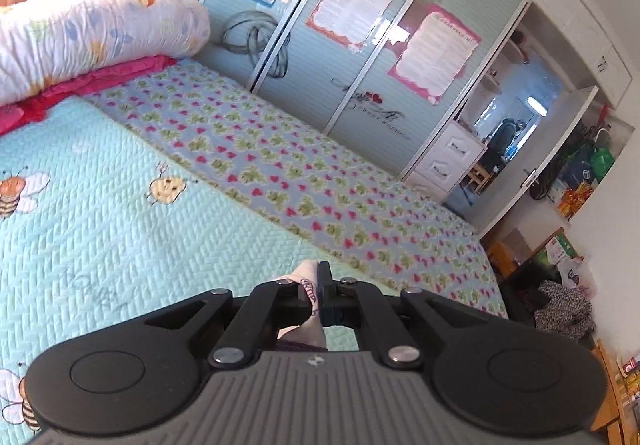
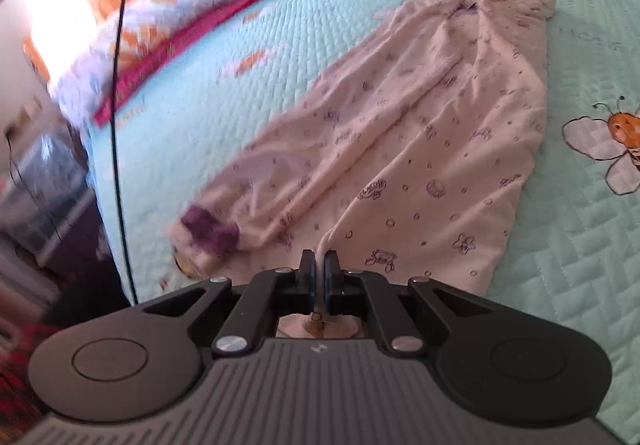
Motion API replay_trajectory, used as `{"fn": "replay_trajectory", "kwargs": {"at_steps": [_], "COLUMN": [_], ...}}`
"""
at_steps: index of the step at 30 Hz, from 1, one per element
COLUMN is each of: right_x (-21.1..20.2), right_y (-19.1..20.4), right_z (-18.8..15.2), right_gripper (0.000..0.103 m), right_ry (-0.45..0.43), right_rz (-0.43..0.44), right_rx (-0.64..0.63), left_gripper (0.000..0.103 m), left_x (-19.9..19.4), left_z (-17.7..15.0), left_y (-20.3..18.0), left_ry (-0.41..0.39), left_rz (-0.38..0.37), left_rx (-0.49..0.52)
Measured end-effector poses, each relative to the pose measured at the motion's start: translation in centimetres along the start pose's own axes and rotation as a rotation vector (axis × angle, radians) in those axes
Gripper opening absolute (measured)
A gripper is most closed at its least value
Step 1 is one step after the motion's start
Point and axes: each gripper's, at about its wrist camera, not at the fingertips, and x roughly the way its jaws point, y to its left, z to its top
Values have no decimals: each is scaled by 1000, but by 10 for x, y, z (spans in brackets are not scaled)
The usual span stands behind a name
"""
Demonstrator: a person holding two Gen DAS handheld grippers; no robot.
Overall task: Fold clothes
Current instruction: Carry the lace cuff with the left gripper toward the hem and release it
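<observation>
In the right wrist view the right hand-held gripper (image 2: 319, 269) sits at the lower centre of the frame, its jaws closed on a thin fold at the near edge of the garment (image 2: 400, 149). The garment is pale pink with small purple prints and spreads from the gripper up toward the upper right of the frame, lying on the mint quilt (image 2: 224, 57) of the bed. A purple cuff (image 2: 210, 231) lies at its lower left end. At the upper right the cloth gathers into a twisted strip that rises off the quilt and leaves the frame at the top. A rolled floral duvet (image 2: 168, 17) crosses the upper left, with a pink layer beneath it.

In the left wrist view the left hand-held gripper (image 1: 316, 293) is at the lower centre, closed on a bunched piece of the same pink printed cloth (image 1: 306, 285), which shows between and behind the jaws. Beyond it the quilt gives way to a heart-print sheet (image 1: 304, 173) in mid-frame. A wardrobe (image 1: 360, 37) with posters fills the upper right.
</observation>
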Motion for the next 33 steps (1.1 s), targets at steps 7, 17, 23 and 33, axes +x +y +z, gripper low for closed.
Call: {"fn": "replay_trajectory", "kwargs": {"at_steps": [7, 17, 23, 33], "right_x": [2, -39, -72, -101], "right_y": [-9, -53, -77, -117], "right_z": [-10, -30, -57, -97], "right_gripper": [50, 66, 66, 66], "right_ry": [30, -46, -141, -229], "right_rz": [142, 261, 230, 127], "right_rx": [102, 328, 481, 636], "left_gripper": [0, 0, 0, 8], "left_x": [7, -22, -37, -57], "left_z": [-13, -47, -89, -372], "left_y": [35, 63, -9, -79], "left_ry": [27, 42, 88, 527], "left_rz": [125, 132, -19, -221], "left_rx": [11, 103, 430, 1249]}}
